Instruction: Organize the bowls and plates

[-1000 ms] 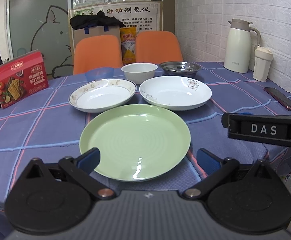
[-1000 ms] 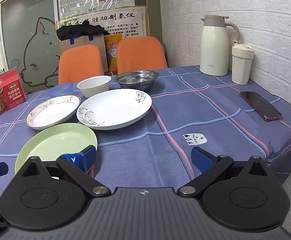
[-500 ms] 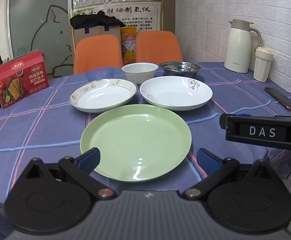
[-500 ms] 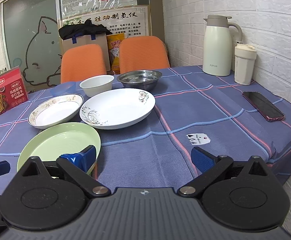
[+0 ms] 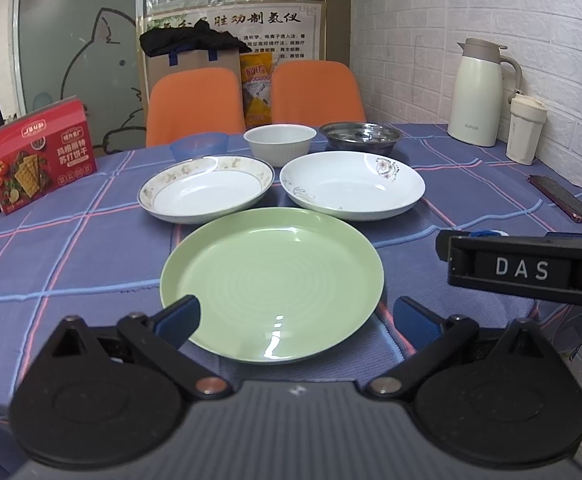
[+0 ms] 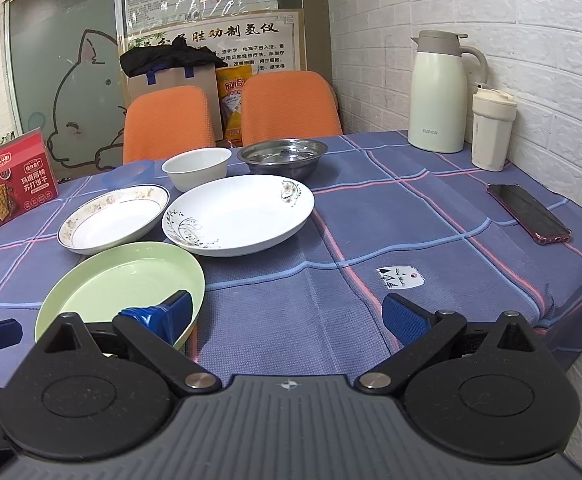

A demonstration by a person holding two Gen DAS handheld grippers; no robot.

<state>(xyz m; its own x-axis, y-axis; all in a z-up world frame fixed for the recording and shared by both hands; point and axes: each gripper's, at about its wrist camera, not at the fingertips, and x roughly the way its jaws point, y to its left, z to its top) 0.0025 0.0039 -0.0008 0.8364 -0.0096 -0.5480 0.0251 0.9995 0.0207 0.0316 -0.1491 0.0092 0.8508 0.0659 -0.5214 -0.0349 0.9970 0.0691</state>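
Note:
A green plate (image 5: 272, 280) (image 6: 119, 284) lies nearest on the blue checked tablecloth. Behind it sit a gold-rimmed white plate (image 5: 206, 187) (image 6: 114, 220) on the left and a flower-patterned white plate (image 5: 351, 183) (image 6: 238, 213) on the right. Further back stand a blue bowl (image 5: 199, 145), a white bowl (image 5: 280, 143) (image 6: 196, 168) and a steel bowl (image 5: 359, 136) (image 6: 282, 157). My left gripper (image 5: 297, 316) is open, its fingers straddling the green plate's near rim. My right gripper (image 6: 287, 316) is open over bare cloth, its left finger above the green plate's right edge.
A red cracker box (image 5: 39, 156) stands at the table's left edge. A cream thermos (image 6: 439, 92), a cream cup (image 6: 491, 132) and a phone (image 6: 529, 212) line the right side by the brick wall. Two orange chairs (image 5: 195, 104) stand behind the table.
Both grippers have crept slightly forward and a touch right; the dishes have not moved and both grippers stay open.

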